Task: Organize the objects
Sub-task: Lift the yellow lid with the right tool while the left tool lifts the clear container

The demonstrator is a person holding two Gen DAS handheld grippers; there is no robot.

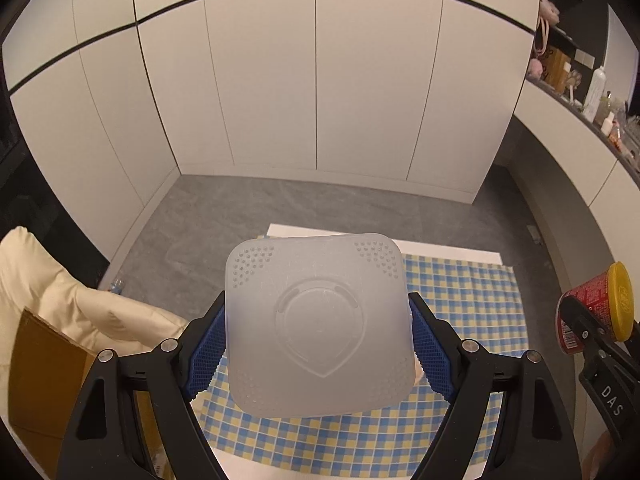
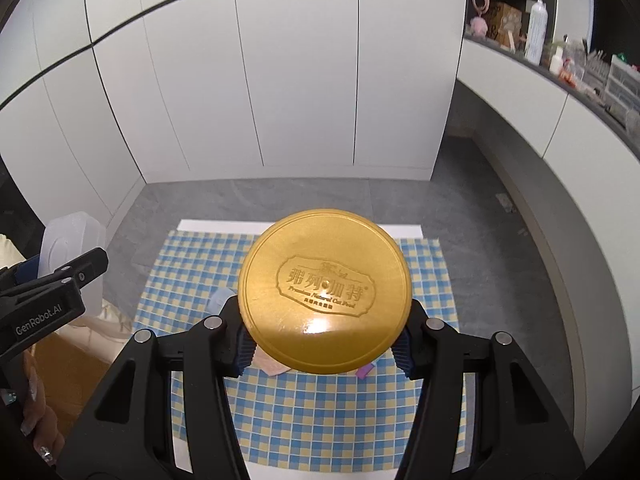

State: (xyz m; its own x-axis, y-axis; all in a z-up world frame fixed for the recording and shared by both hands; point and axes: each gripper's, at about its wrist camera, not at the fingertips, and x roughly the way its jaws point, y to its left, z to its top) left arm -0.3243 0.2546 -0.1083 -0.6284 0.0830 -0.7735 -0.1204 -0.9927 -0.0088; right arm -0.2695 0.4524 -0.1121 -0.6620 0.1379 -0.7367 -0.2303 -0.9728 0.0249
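- Between the blue ribbed pads (image 1: 206,346) of the left gripper (image 1: 318,344) sits a translucent plastic container (image 1: 320,324), a rounded square with dotted perforations at its corners and a moulded shield outline on the face turned to the camera; the jaws stand wide and press on its 2 sides.
- Between the black fingers of the right gripper (image 2: 324,344) sits a can with a gold lid (image 2: 325,292), round, glossy, embossed with a framed logo and Chinese characters; the jaws stand narrow and clamp it just under the lid.
- Below both held things lies a checked cloth (image 1: 460,292) of blue, yellow and white squares, spread flat over a white board (image 2: 208,225) on the grey tiled floor (image 1: 224,208).
- Only the left view shows the can from the side, with its red printed label (image 1: 580,308); only the right view shows the lid's face.
- Only the right view shows small scraps on the cloth under the can, 1 pale blue (image 2: 222,298) and 1 purple (image 2: 366,371), and a hand with decorated nails (image 2: 38,420) at the left edge.
- Left of the cloth lie cream fabric (image 1: 44,280) and brown cardboard (image 1: 44,364).
- Farthest back stand flat white cabinet doors (image 1: 320,80) and a cluttered shelf (image 2: 560,52) on the right.
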